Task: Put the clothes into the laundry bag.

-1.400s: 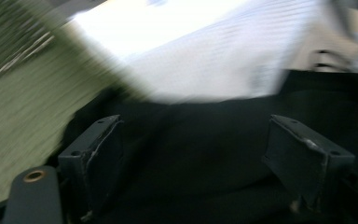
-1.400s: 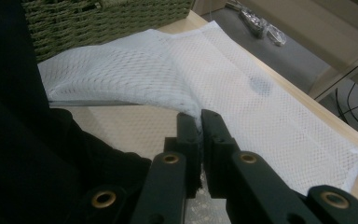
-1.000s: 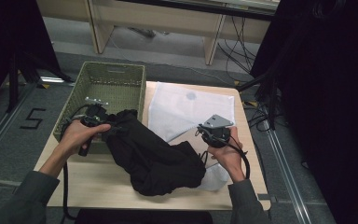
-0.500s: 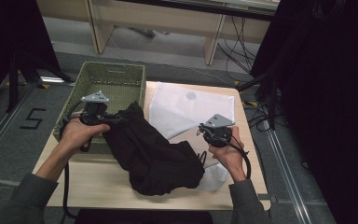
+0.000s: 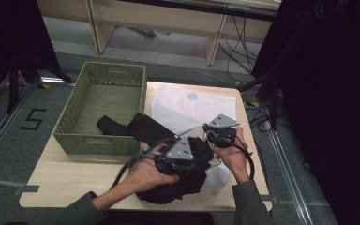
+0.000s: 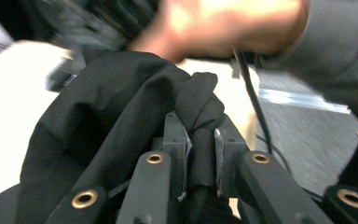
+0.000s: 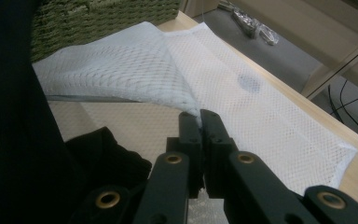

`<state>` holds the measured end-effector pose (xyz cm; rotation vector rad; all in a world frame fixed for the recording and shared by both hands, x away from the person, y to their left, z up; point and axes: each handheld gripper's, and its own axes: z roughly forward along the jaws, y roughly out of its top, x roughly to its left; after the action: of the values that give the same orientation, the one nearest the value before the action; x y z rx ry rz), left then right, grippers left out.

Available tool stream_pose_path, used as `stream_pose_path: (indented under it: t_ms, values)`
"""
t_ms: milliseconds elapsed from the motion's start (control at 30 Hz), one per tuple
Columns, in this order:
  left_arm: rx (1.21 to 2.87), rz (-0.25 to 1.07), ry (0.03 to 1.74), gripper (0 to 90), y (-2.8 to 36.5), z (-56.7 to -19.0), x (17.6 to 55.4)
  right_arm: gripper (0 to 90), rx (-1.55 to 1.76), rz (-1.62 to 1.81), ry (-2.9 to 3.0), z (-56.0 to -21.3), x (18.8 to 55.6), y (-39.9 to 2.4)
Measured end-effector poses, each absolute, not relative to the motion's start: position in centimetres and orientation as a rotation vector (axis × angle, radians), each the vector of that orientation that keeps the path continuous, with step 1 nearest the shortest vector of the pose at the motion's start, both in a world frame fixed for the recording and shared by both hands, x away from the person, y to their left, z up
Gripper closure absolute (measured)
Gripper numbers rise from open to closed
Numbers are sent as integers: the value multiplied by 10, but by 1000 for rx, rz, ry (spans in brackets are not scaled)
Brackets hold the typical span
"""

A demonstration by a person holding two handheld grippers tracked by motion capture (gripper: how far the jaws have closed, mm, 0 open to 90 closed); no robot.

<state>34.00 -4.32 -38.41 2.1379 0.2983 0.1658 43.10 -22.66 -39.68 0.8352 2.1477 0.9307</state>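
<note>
A black garment [image 5: 145, 127] trails from inside the green basket [image 5: 98, 140] over its right rim and bunches on the table in front of me. My left gripper [image 5: 198, 157] is shut on a fold of the black garment [image 6: 112, 102]; its jaws have just been closing with the cloth between them [image 6: 200, 140]. My right gripper [image 5: 208, 131] is shut on the near edge of a white mesh bag [image 5: 192, 105] and lifts that edge a little, as the right gripper view [image 7: 199, 116] shows. The two grippers are close together.
The woven basket [image 7: 98, 18] stands on the table's left half, the mesh bag [image 7: 270, 121] lies flat toward the far right corner. Bare wood [image 5: 75, 173] lies at the front left. Cables hang off the table's right side.
My left hand has swung from the basket's front edge rightward to beside the right gripper, dragging the black garment along. The right hand has stayed where it was.
</note>
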Motion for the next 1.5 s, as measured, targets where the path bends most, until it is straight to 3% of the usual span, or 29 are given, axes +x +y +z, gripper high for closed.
stream_pose_path:
  t_ms: [167,267,400,567,633,733,867,1000,1100,1167,1200,1500]
  values:
    - [2190,42,369,764,-69,-442,355,893,863,954,2167,-398,432,-231]
    - [2168,-48,453,682,-67,-461,363,893,850,949,2155,-399,433,-232]
    - [2172,-19,432,336,-53,-440,362,892,828,937,2158,-399,431,-228]
    - [2097,115,466,192,2,-397,370,890,830,938,2155,-398,431,-228]
    - [2066,160,538,208,30,-385,381,888,831,944,2151,-398,431,-229]
    - [2116,359,713,247,80,-375,405,888,818,938,2164,-398,431,-228]
    - [2129,387,922,270,119,-387,435,888,830,931,2155,-398,431,-227]
    - [2078,248,1022,286,128,-407,455,888,834,932,2174,-399,431,-226]
    - [2067,139,1029,423,127,-416,461,886,833,927,2160,-399,431,-227]
    - [2054,153,1034,545,126,-417,461,886,831,929,2167,-399,431,-227]
    - [2051,148,1035,561,126,-417,460,887,832,933,2177,-399,431,-227]
    - [2026,169,1068,565,126,-415,456,885,831,931,2153,-398,431,-227]
